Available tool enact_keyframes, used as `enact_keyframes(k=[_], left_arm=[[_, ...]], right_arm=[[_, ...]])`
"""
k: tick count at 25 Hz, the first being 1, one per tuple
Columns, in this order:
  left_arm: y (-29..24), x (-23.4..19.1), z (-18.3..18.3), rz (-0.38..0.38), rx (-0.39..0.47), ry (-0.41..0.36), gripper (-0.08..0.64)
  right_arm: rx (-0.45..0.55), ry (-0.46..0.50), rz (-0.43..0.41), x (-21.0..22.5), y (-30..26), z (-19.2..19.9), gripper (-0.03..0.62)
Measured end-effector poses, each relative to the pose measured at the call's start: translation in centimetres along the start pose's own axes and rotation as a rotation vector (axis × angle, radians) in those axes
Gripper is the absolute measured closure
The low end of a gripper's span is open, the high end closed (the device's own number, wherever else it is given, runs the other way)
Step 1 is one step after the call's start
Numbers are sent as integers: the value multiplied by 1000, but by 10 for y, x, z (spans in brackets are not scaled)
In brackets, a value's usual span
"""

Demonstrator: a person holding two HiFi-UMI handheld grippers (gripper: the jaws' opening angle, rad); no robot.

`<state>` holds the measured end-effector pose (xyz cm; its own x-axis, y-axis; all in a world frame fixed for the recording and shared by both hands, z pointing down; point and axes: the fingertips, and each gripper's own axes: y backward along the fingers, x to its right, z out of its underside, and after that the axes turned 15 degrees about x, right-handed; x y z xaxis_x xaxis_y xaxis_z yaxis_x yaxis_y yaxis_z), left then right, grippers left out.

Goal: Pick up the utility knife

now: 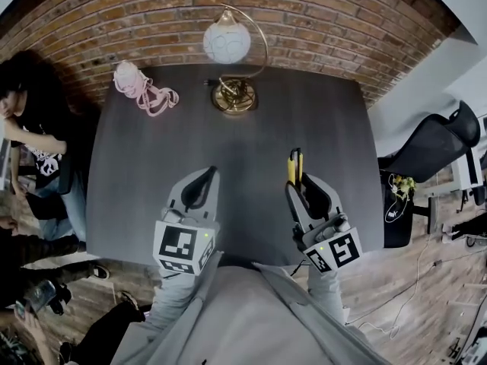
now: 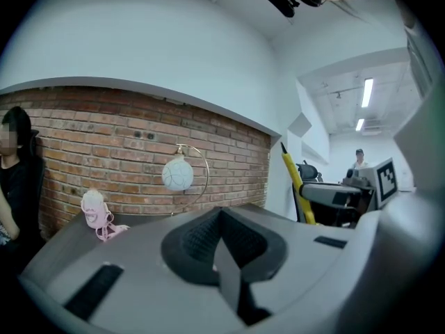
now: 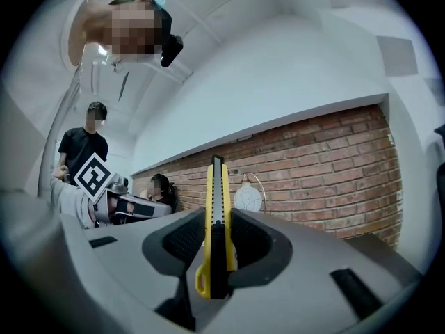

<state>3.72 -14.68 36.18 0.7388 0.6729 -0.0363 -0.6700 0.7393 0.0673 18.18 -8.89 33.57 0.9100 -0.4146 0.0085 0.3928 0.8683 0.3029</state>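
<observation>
We see an office-like studio: a brick wall (image 1: 152,6) behind the dark surface (image 1: 144,173), a black office chair (image 1: 434,147) on the wooden floor (image 1: 411,280) right of it, a globe lamp (image 1: 227,42) at its far edge.

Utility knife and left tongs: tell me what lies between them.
Head view: only bare table between the left tongs and the utility knife, which the right tongs hold.
</observation>
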Motion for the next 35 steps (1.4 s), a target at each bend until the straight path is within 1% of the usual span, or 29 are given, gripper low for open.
enact_keyframes(k=[7, 35], left_arm=[[5, -5, -1, -14, -1, -6, 541], [7, -24, 1, -34, -6, 1, 541]], right_arm=[[8, -30, 25, 2, 1, 3, 466], [8, -53, 11, -5, -16, 11, 466]])
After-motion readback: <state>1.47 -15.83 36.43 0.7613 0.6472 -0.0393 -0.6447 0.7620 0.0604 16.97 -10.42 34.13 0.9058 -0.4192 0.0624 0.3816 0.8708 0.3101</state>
